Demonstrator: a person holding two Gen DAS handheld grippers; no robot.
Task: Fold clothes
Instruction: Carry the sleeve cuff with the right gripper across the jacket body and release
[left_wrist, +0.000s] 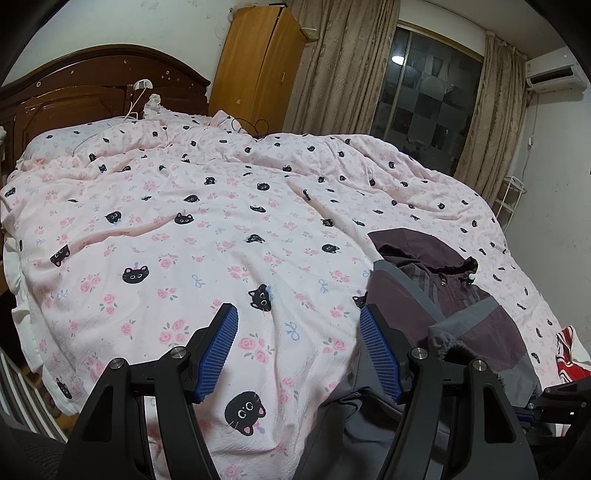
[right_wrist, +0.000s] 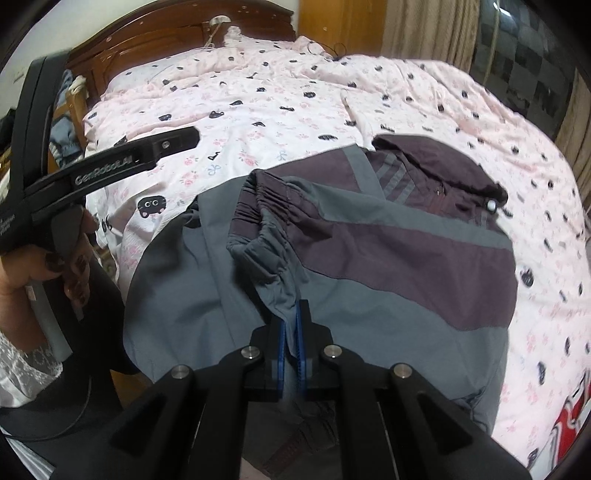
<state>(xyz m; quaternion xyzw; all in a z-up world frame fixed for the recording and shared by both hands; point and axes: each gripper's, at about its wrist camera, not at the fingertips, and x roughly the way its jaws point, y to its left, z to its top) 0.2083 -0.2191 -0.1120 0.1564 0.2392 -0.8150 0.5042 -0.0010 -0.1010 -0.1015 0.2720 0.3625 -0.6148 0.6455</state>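
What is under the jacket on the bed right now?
The jacket lies on the pink cat-print duvet, which shows all around it. Anything beneath the jacket's body is covered and cannot be seen.

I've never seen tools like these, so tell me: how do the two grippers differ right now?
The left gripper has its blue pads spread wide and holds nothing; the right gripper has its pads pressed together on a fold of the grey and purple jacket. The left one is over the pink cat-print bedcover, beside the jacket; the right one is over the jacket itself. Both have black arms and ribbed blue pads.
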